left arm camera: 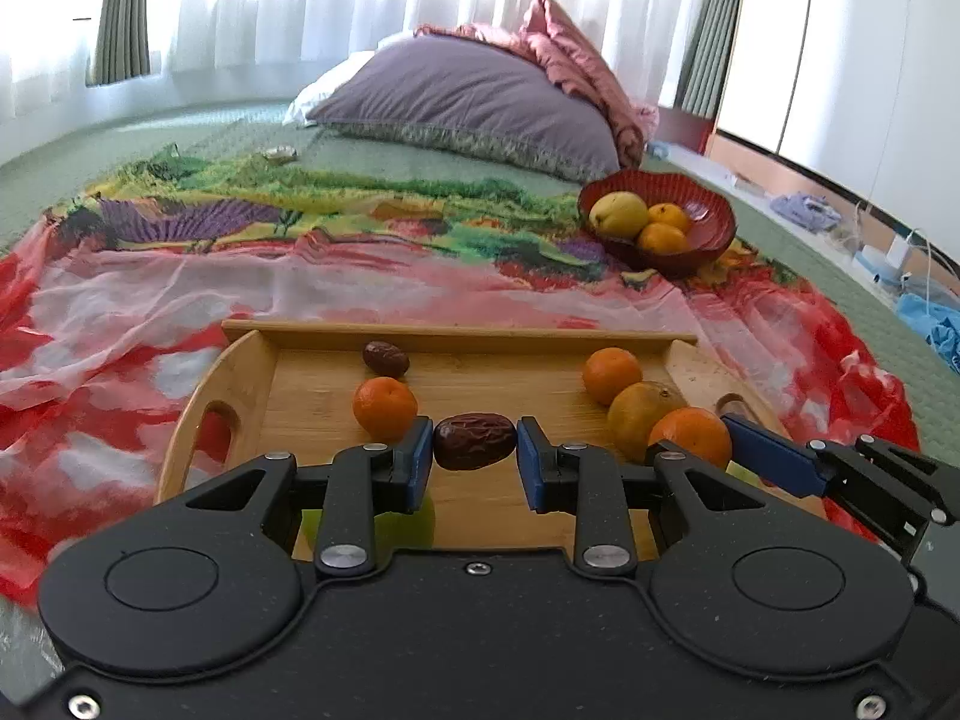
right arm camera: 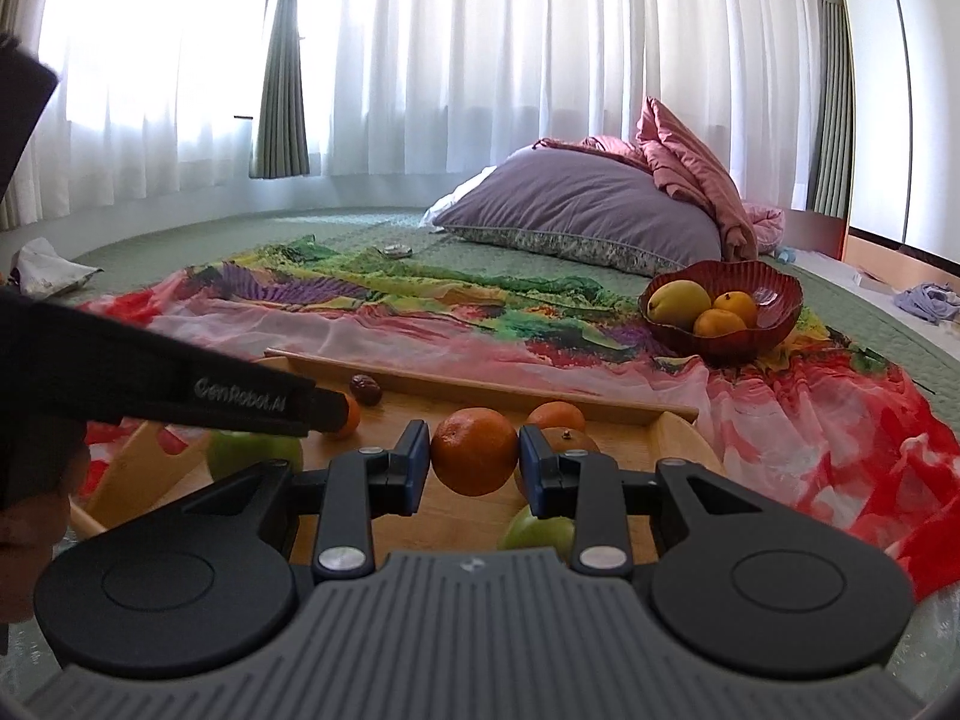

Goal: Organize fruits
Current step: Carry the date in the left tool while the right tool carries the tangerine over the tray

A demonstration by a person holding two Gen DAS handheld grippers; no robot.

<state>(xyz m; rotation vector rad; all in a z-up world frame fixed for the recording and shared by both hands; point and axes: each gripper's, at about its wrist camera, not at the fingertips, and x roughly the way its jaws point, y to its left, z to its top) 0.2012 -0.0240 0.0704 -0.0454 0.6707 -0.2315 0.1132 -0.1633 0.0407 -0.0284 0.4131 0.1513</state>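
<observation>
Left wrist view: low over wooden tray (left arm camera: 456, 384), close, facing forward along fingers (left arm camera: 420, 468) toward pillow (left arm camera: 474, 96) and curtains. Right wrist view: same heading, close, slightly further right. Shared: tray, red bowl (right arm camera: 774, 324) beyond right finger, pillow, patterned cloth (right arm camera: 420, 324).

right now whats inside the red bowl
The red bowl holds a yellow pear-like fruit and two mandarins, all sitting toward its left side. Its near wall hides whatever lies lower in the bowl beneath them.
</observation>
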